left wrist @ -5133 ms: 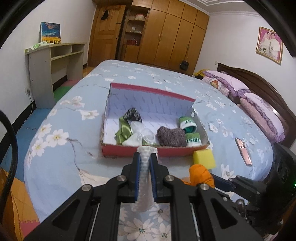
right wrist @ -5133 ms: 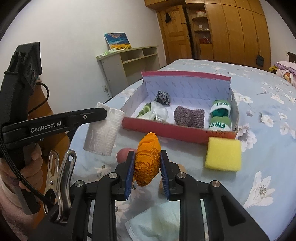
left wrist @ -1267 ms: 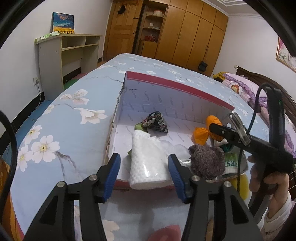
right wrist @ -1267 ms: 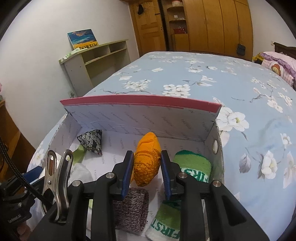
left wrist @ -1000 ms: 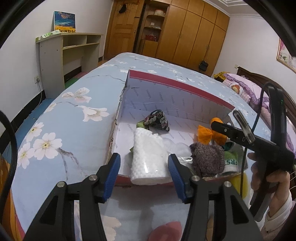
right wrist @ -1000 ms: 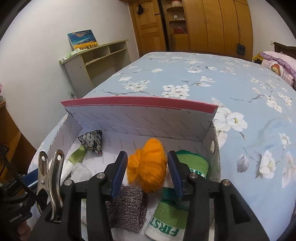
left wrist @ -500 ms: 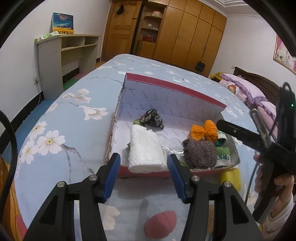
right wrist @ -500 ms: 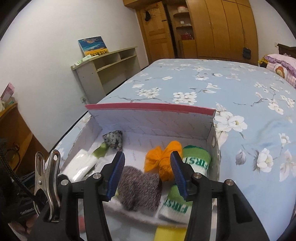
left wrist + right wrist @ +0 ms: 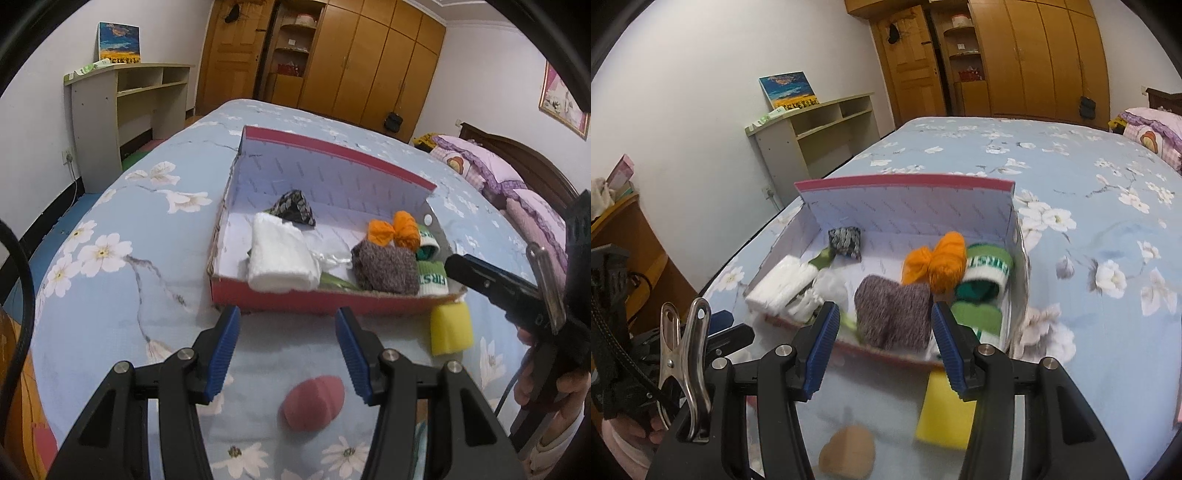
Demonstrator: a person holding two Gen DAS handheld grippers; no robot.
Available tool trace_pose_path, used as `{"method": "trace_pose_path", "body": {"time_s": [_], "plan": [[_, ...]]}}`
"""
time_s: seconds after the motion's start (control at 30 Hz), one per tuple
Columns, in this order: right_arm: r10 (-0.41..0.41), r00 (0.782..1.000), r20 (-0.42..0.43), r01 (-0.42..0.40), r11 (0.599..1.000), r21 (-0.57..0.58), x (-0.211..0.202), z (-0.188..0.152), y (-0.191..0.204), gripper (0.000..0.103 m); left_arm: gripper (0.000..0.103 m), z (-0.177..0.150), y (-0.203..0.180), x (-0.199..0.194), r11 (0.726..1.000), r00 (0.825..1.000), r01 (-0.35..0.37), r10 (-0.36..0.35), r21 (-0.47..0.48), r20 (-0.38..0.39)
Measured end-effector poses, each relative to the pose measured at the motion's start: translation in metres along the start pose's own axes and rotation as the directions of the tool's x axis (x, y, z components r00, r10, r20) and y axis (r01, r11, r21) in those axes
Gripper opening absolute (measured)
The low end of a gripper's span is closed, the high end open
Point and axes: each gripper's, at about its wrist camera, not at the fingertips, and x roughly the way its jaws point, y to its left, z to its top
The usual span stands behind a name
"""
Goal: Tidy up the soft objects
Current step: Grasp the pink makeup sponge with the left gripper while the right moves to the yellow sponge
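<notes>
The bed [image 9: 110,266] fills most of both views and serves as the work surface, its blue flowered cover carrying everything else. At frame centre sits the red-edged box [image 9: 332,155], the collecting place, with its tall back wall at the far side and the low front wall toward the cameras, so things can go in from the near side. Inside, from left to right in the left wrist view: a white rolled cloth [image 9: 280,258] against the front wall, a dark patterned pouch [image 9: 293,212] behind it, a grey knitted bundle [image 9: 384,266], an orange bundle [image 9: 395,229] and green-and-white socks [image 9: 432,280] in the right corner. Not yet gathered, I judge: a yellow sponge [image 9: 450,328] just outside the box's lower right corner and a pink sponge [image 9: 312,402] low in the frame. The left gripper [image 9: 288,350] stands wide and empty above the pink one; the right gripper [image 9: 882,347], empty too, has just been opening, jaws wide before the box, presumably ready for the next pick
</notes>
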Motion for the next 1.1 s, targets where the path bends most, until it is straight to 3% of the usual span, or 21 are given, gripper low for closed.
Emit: {"method": "trace_pose_path", "body": {"time_s": [0.37, 0.77, 0.9, 1.1], "plan": [[-0.009, 1.000, -0.014, 0.009, 1.000, 0.003, -0.016, -0.031, -0.001, 0.054, 0.056, -0.020, -0.009, -0.003, 0.998, 0.999, 0.035, -0.034, 0.051, -0.033], [-0.084, 0.995, -0.052, 0.085, 0.996, 0.012, -0.023, -0.062, -0.012, 0.054, 0.056, -0.039, -0.014, 0.003, 0.996, 0.996, 0.044, -0.037, 0.083, -0.083], [-0.117, 0.992, -0.035, 0.118, 0.993, 0.026, -0.030, -0.066, -0.018, 0.070, 0.056, -0.042, -0.015, 0.007, 0.995, 0.995, 0.043, -0.035, 0.087, -0.094], [-0.150, 0.987, -0.049, 0.153, 0.987, 0.058, -0.027, -0.067, -0.034, 0.070, 0.056, -0.045, -0.014, 0.014, 0.997, 0.993, 0.040, -0.032, 0.070, -0.112]]}}
